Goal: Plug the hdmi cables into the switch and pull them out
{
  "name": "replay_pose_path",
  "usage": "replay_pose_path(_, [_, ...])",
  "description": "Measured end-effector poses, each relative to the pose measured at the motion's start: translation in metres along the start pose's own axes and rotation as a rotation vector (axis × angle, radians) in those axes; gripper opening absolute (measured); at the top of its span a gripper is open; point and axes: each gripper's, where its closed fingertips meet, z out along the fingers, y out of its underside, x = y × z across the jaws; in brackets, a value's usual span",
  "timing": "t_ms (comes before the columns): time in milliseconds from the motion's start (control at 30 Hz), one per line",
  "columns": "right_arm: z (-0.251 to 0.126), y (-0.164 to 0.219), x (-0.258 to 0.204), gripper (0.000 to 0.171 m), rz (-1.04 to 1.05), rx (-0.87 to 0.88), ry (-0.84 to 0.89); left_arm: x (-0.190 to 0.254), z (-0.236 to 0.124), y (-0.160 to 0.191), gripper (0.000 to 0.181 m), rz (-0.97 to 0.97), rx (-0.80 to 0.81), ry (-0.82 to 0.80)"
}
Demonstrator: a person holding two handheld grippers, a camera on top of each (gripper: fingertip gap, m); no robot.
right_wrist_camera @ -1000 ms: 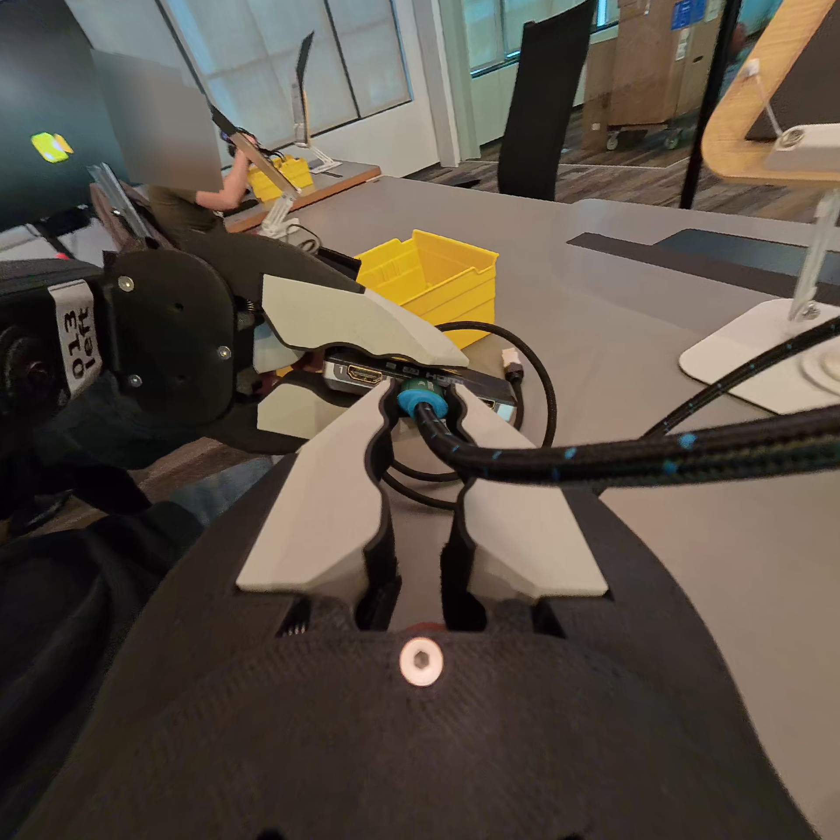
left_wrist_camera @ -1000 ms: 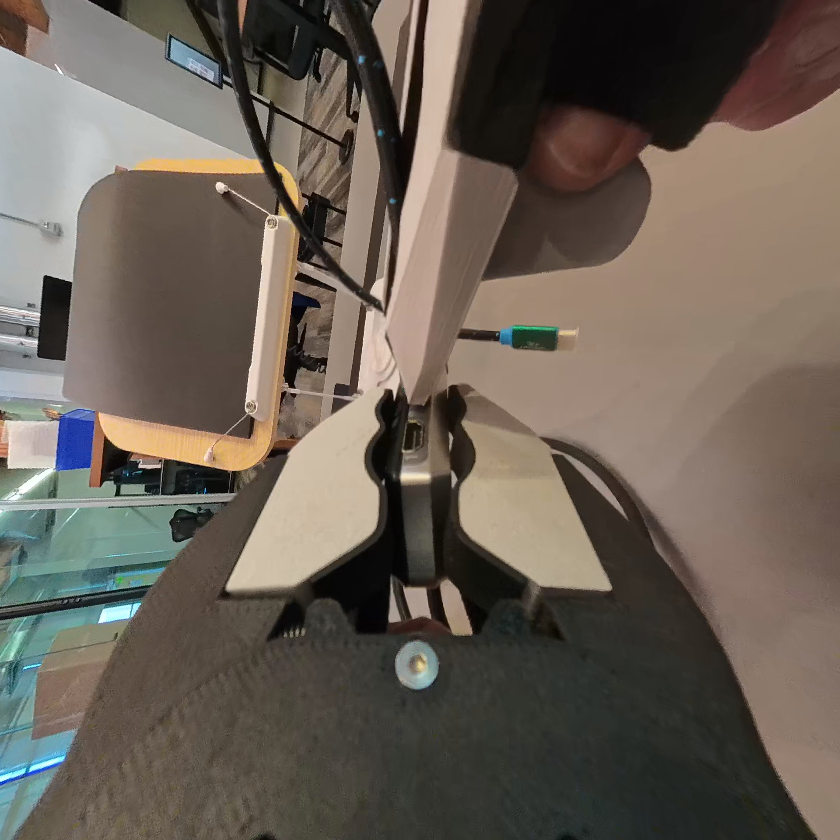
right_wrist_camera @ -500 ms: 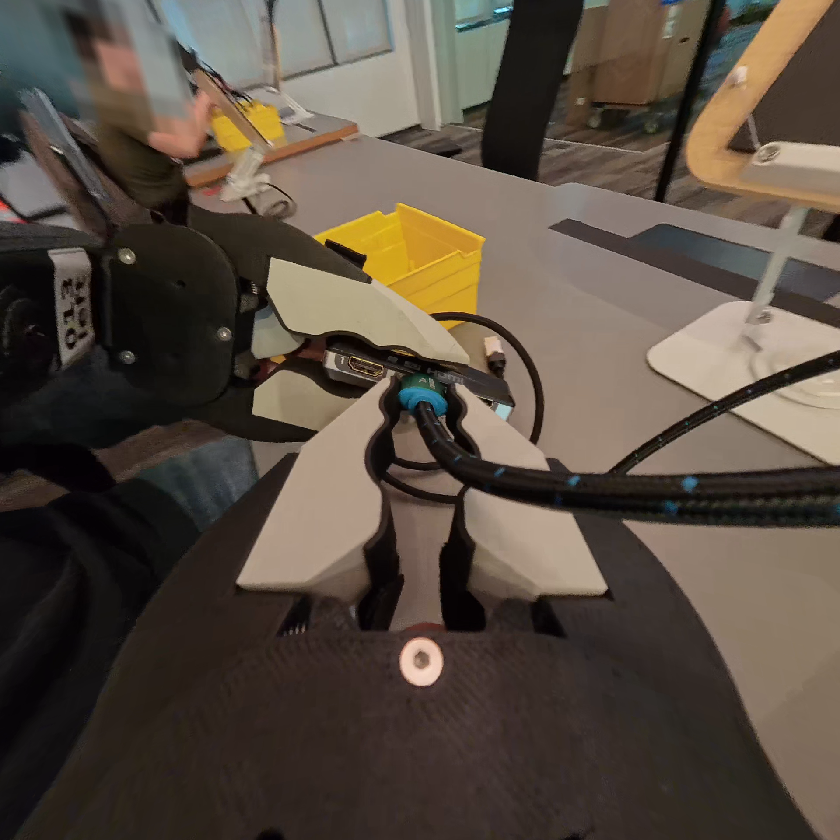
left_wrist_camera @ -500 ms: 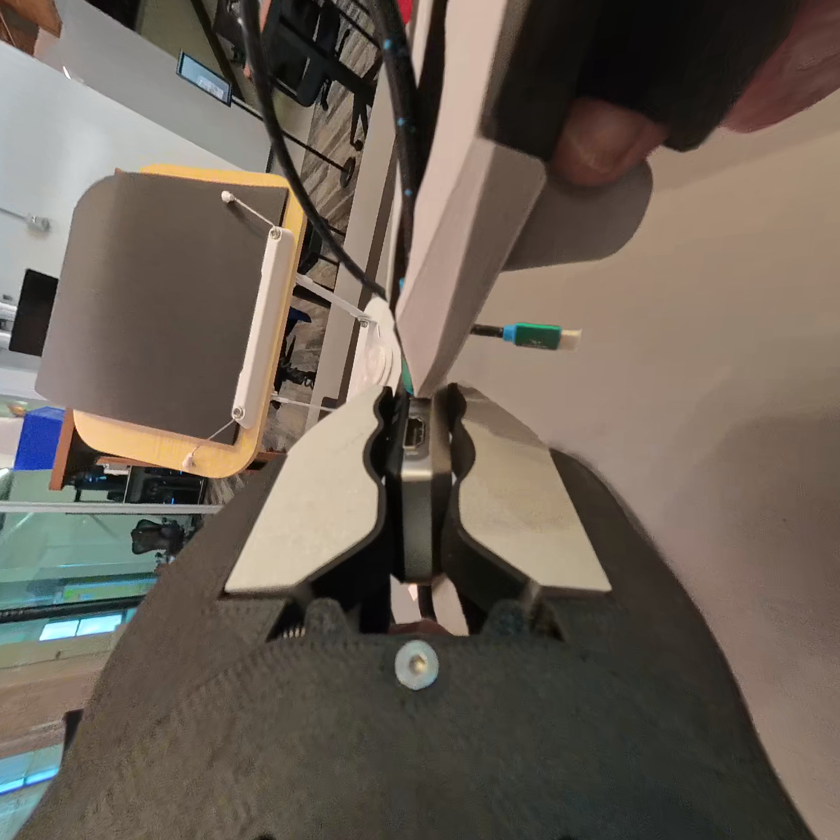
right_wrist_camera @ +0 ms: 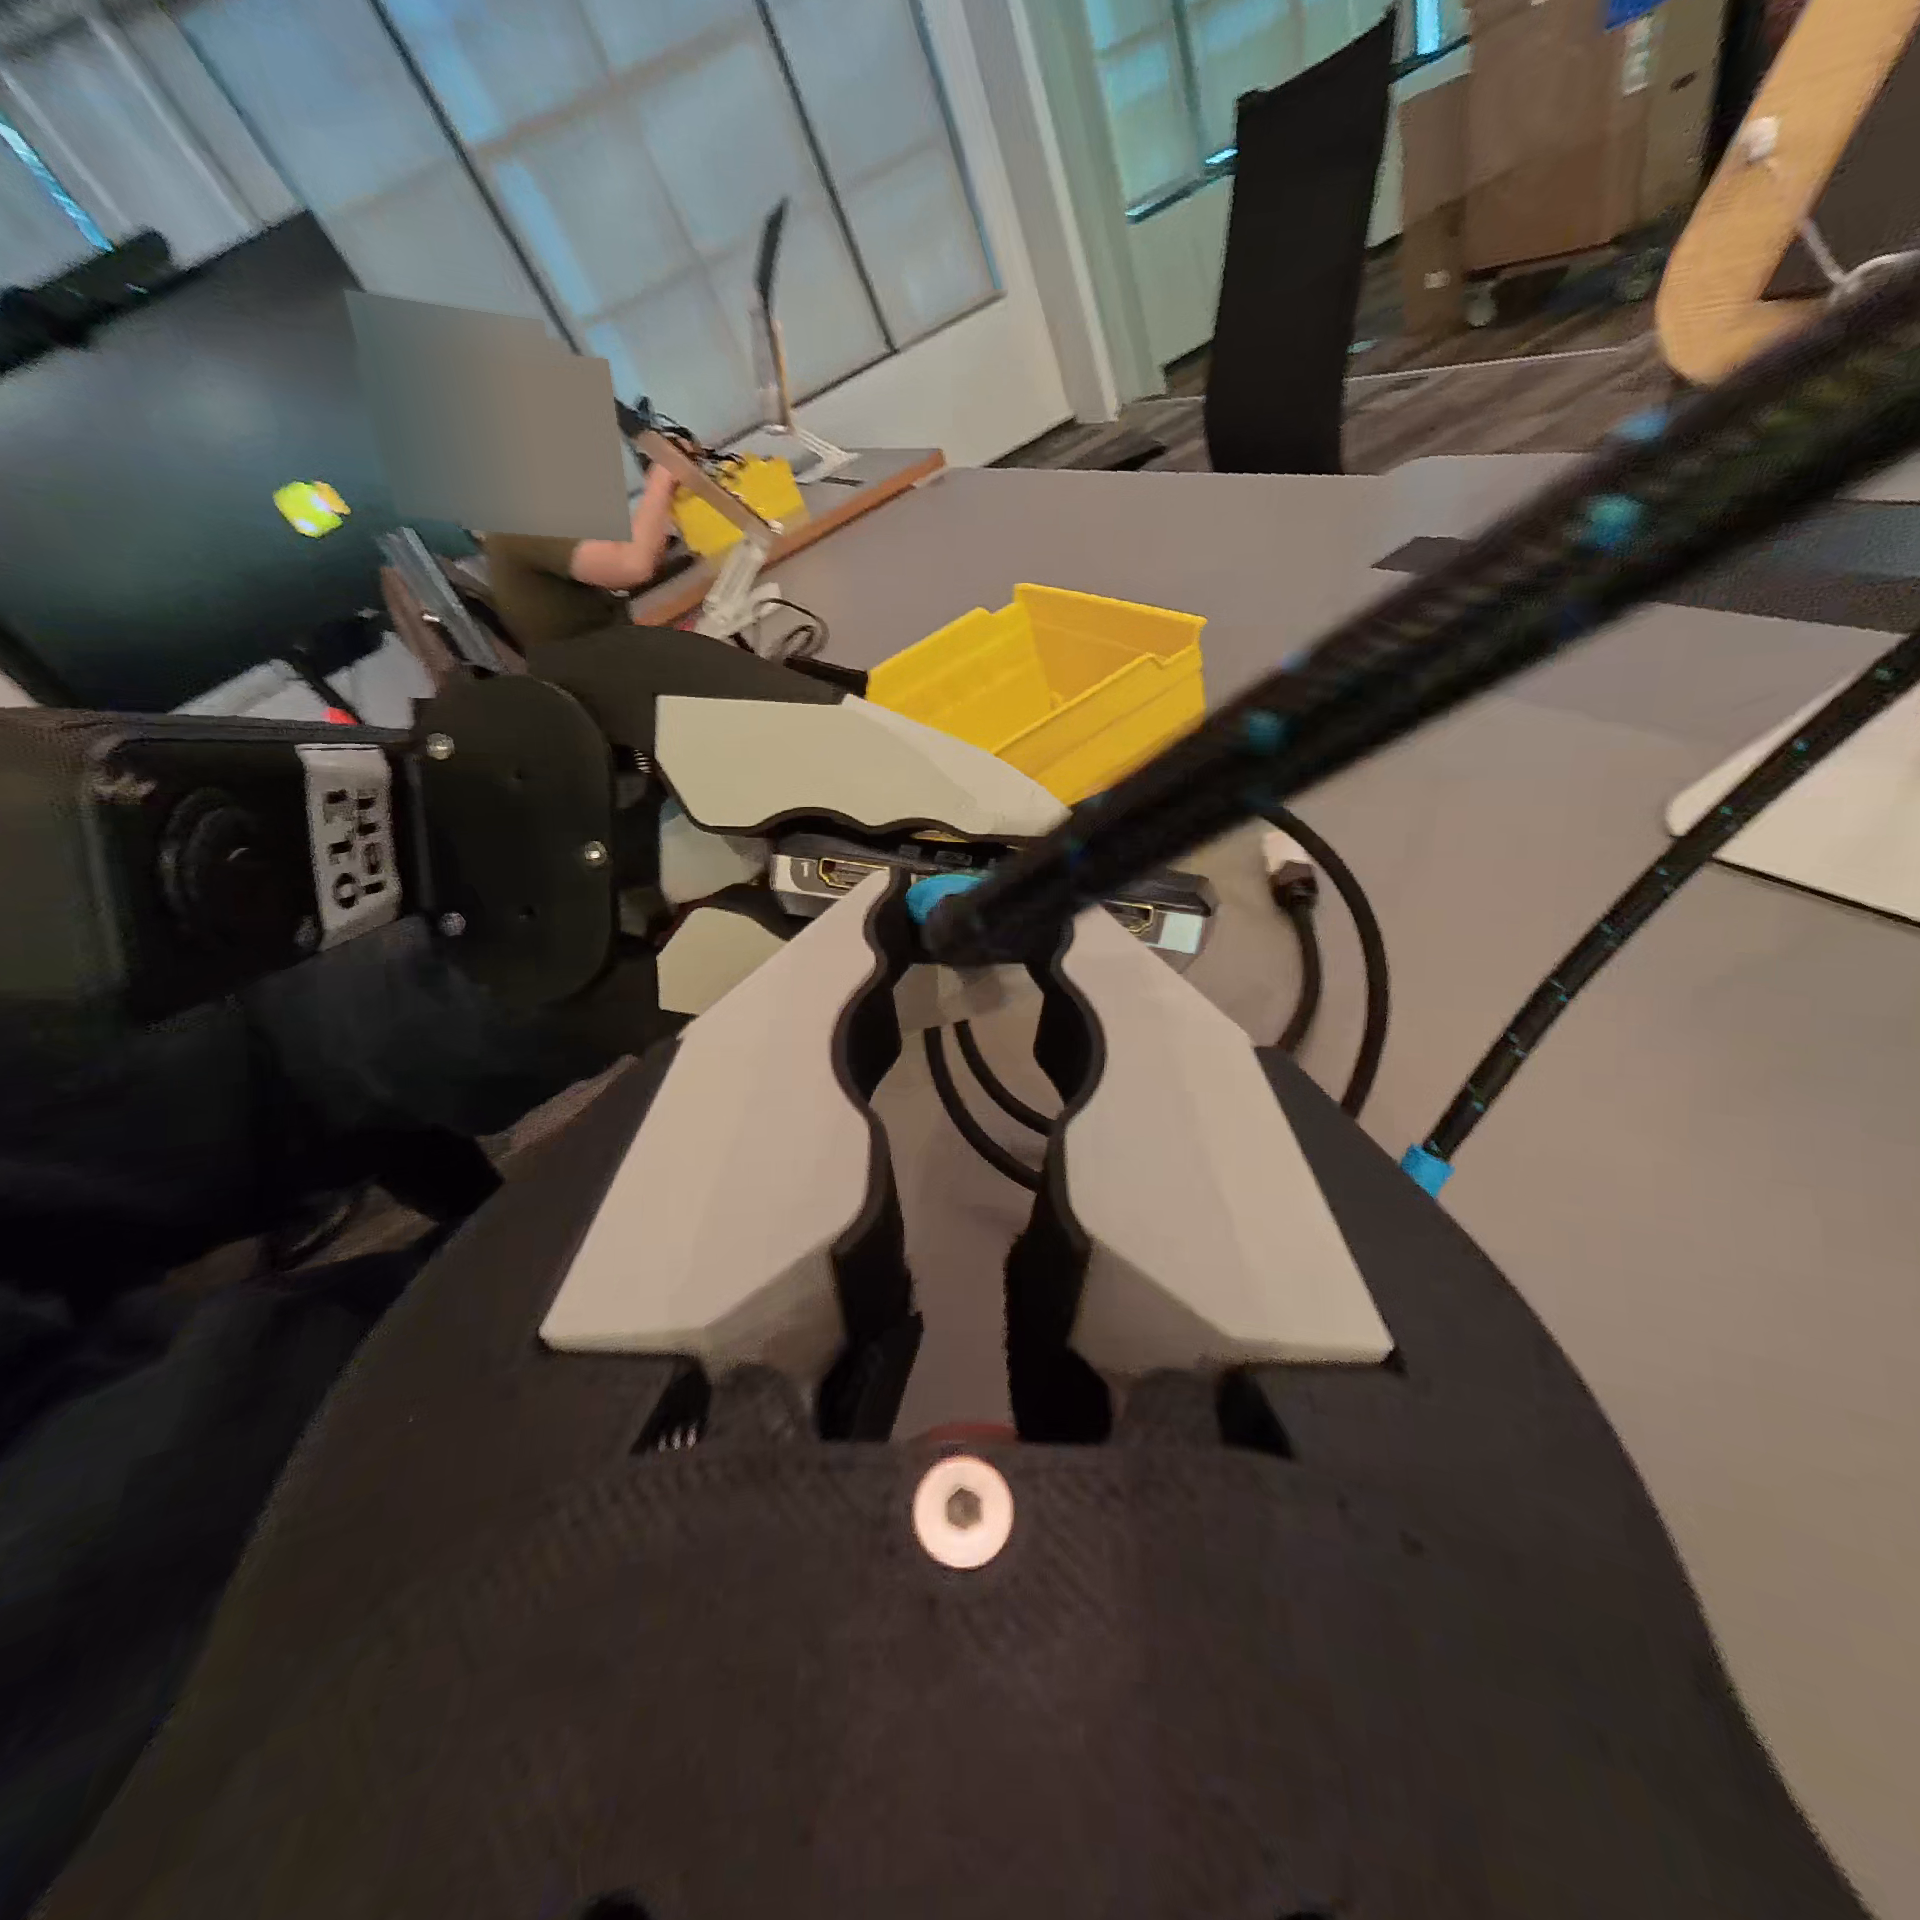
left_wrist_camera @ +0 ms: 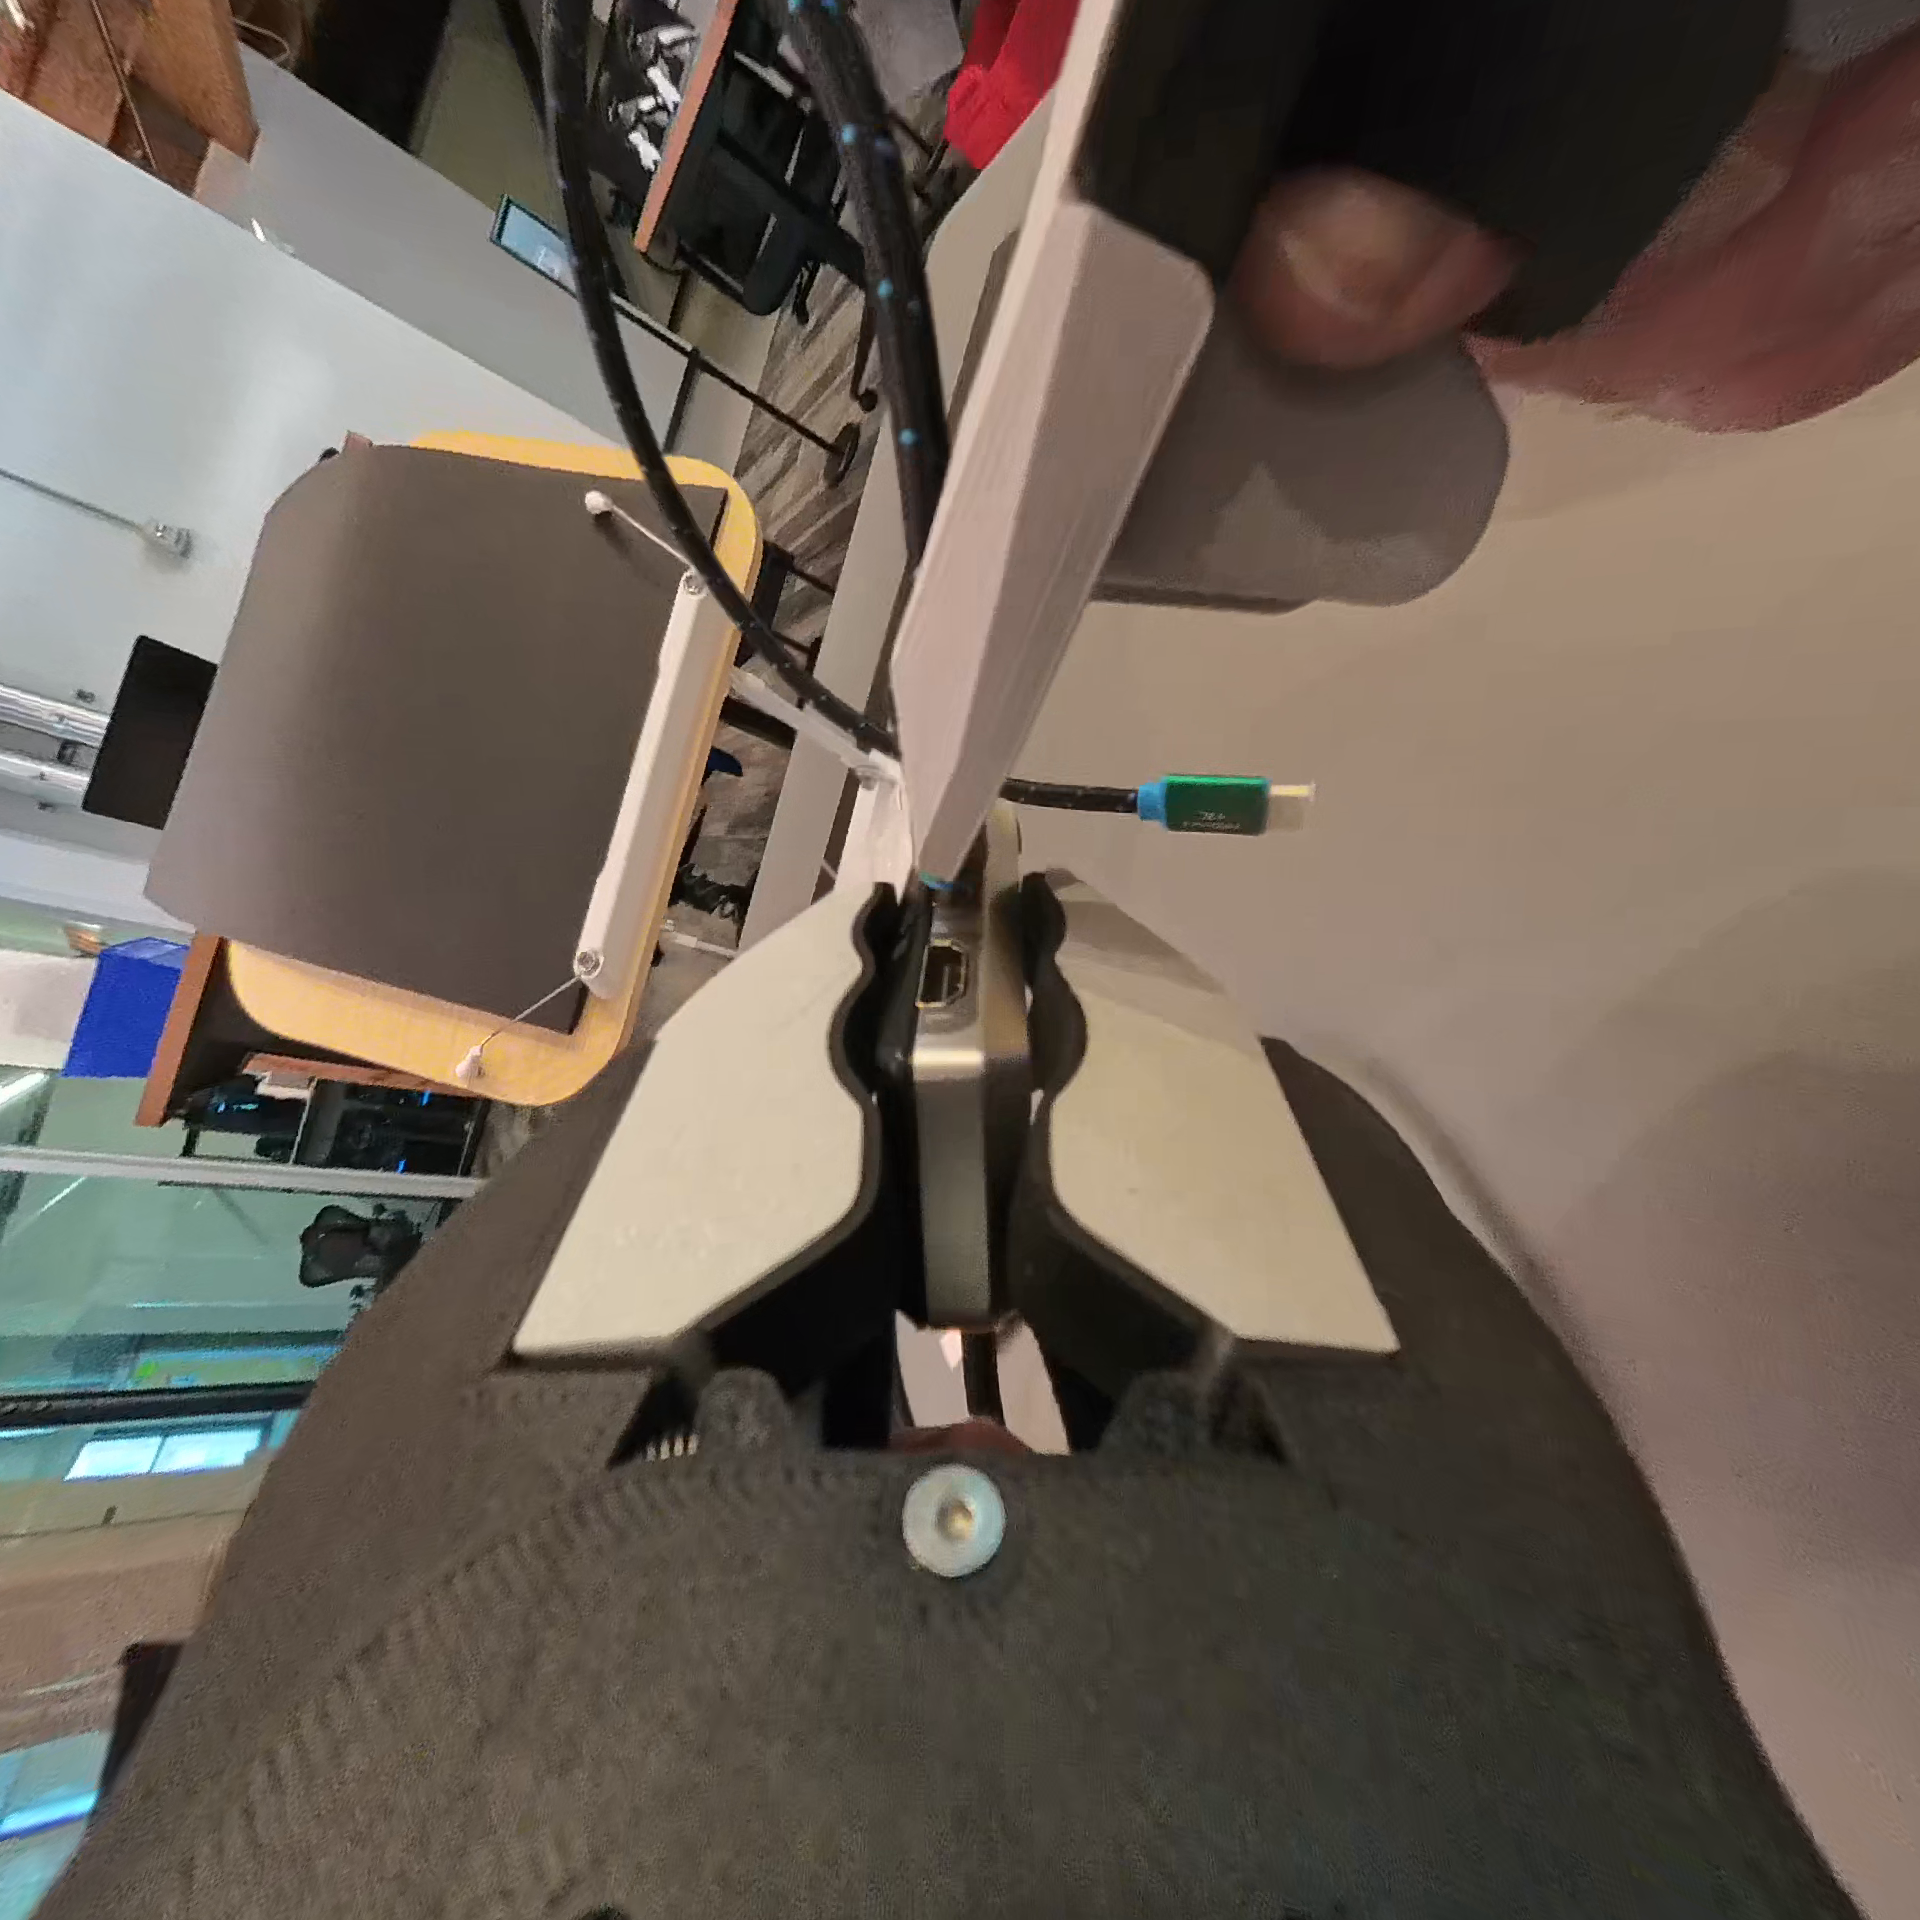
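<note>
The slim grey metal switch [left_wrist_camera: 961, 1101] is clamped in the left claw [left_wrist_camera: 951, 935]; a braided black cable's plug [right_wrist_camera: 940, 896], seemingly seated, is pinched by the right claw [right_wrist_camera: 971, 920]; another green-shelled plug [left_wrist_camera: 1210, 805] lies unplugged on the far surface [left_wrist_camera: 1558, 935].

Switch [right_wrist_camera: 997, 883] clamped between left gripper [right_wrist_camera: 831, 883] fingers, above table [right_wrist_camera: 1558, 1039]. Bin [right_wrist_camera: 1049, 686] behind switch. Spare plug [left_wrist_camera: 1216, 803] lying on table beyond it.

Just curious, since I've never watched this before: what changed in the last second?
The plug in the right gripper went deeper into the switch: its green body is hidden and only the blue collar shows. Its cable swung from level to slanting upward. I cannot tell if the grip holds. Unchanged: the left gripper clamps the switch, and the spare plug lies on the table.
</note>
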Motion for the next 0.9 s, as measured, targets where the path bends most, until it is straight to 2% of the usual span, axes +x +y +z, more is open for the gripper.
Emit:
replay_pose_path(67, [-0.001, -0.001, -0.001, 0.02, 0.021, 0.013, -0.045, 0.0, 0.0, -0.001, 0.024, -0.004, 0.016, 0.008])
replay_pose_path(200, [0.002, 0.006, 0.006, 0.018, -0.136, -0.072, 0.085, 0.005, 0.004, 0.005, 0.023, -0.005, -0.028, 0.017])
replay_pose_path(333, [0.003, 0.003, 0.008, 0.019, -0.14, -0.066, 0.125, -0.001, 0.003, 0.006, 0.022, 0.047, -0.099, -0.04])
replay_pose_path(433, [0.01, 0.01, 0.007, 0.03, -0.102, -0.111, 0.118, 0.003, 0.005, 0.01, 0.022, 0.052, -0.13, -0.045])
replay_pose_path(567, [0.009, 0.01, 0.011, 0.019, -0.056, -0.088, 0.106, 0.004, 0.005, 0.01, 0.022, 0.045, -0.138, -0.058])
replay_pose_path(800, [0.004, 0.008, 0.007, 0.018, -0.089, -0.087, 0.073, 0.003, 0.004, 0.003, 0.023, 0.08, -0.096, -0.054])
replay_pose_path(867, [0.003, 0.005, 0.004, 0.018, -0.084, -0.069, 0.057, 0.003, 0.008, 0.01, 0.045, 0.082, -0.131, -0.039])
replay_pose_path(900, [0.004, 0.006, 0.0, 0.018, -0.093, -0.083, 0.045, 0.004, 0.01, 0.016, 0.047, 0.076, -0.16, -0.026])
